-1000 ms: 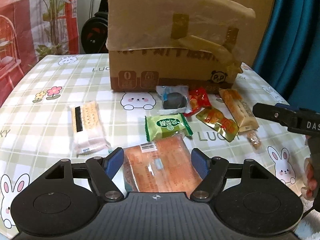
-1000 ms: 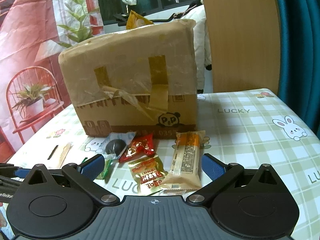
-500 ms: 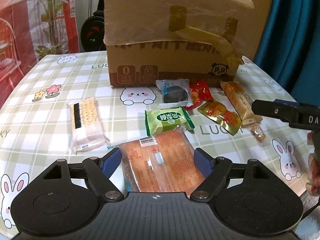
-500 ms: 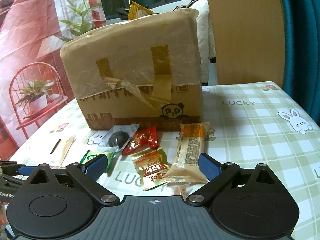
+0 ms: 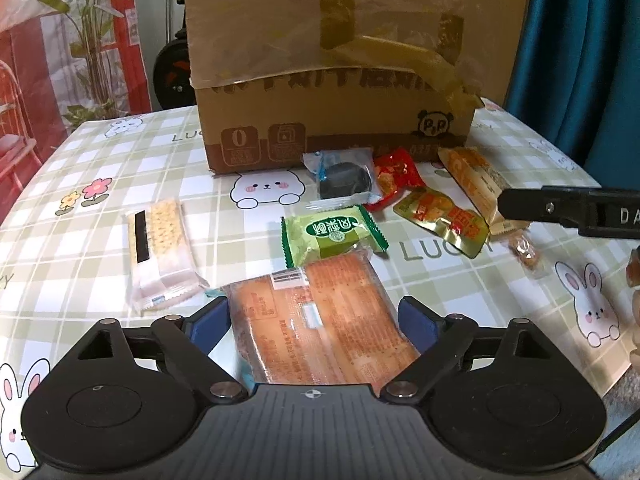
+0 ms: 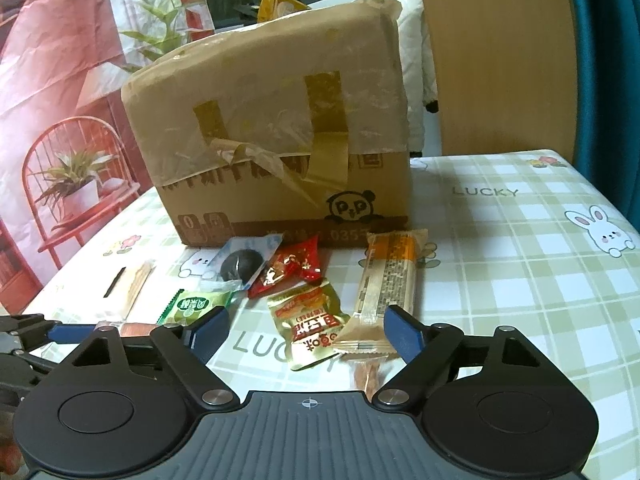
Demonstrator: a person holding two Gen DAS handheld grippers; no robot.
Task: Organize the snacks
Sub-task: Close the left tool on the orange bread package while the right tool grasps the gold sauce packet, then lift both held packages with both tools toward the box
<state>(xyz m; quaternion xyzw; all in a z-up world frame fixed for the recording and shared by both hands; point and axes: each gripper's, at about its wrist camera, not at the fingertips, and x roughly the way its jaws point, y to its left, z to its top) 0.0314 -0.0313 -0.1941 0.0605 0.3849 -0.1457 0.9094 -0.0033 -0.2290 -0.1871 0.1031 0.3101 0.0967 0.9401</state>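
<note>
A home living space.
Bunny-print checked cloth covers the table [image 5: 120,208]; teal curtain [image 5: 580,60] at 2 o'clock, potted plant [image 5: 88,32] at 10.

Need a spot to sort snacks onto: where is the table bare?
Bare cloth right of the long bar packet, out to the rabbit print, and left of the cracker packet. Crowded before the cardboard box.

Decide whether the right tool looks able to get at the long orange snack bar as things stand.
Probably yes. The right tool is closing, with the long orange snack bar lying flat just ahead, its near end between the fingers. Only the gold packet overlaps that end.
</note>
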